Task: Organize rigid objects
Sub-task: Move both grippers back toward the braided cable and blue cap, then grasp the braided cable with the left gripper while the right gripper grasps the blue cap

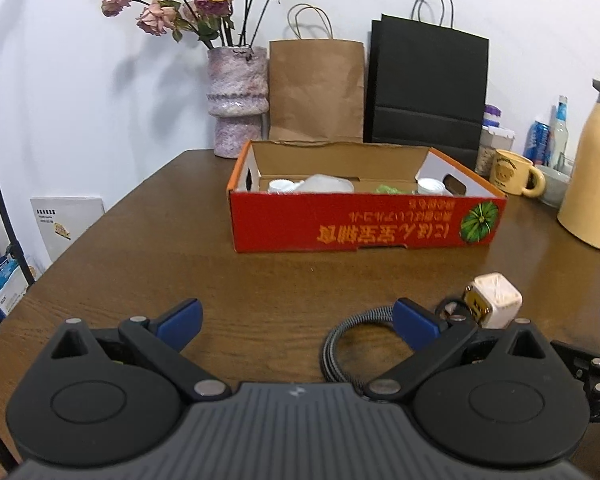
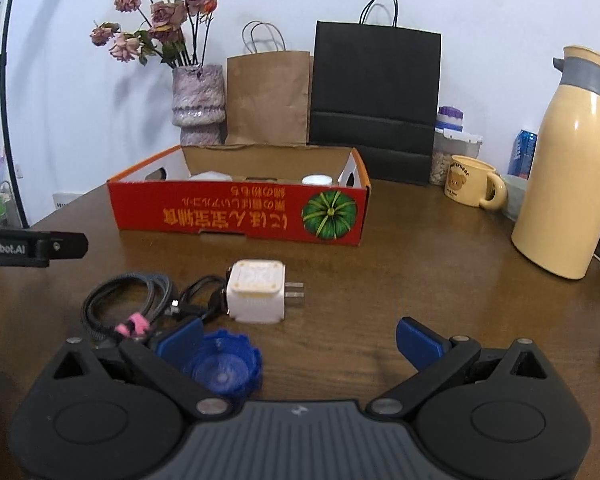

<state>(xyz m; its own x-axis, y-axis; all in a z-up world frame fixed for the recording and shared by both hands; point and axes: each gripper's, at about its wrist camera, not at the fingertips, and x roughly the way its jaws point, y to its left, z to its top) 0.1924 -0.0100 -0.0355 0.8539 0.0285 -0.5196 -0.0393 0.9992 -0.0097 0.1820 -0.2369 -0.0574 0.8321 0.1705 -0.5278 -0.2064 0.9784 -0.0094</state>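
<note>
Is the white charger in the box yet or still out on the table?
Out. The charger lies on the table in front of the red box.

Glossy wood table (image 2: 420,280); printed cardboard box (image 2: 240,216); smooth white plastic charger (image 2: 256,292); braided cable (image 2: 120,292).

Brown wooden table (image 2: 420,280). Red cardboard box (image 2: 240,216) mid-table; vase (image 2: 198,100), paper bags along back edge. White charger (image 2: 256,296), coiled cables (image 2: 128,300), blue cap (image 2: 224,368) nearer front. Thermos (image 2: 568,168), mug (image 2: 472,186) right.
</note>
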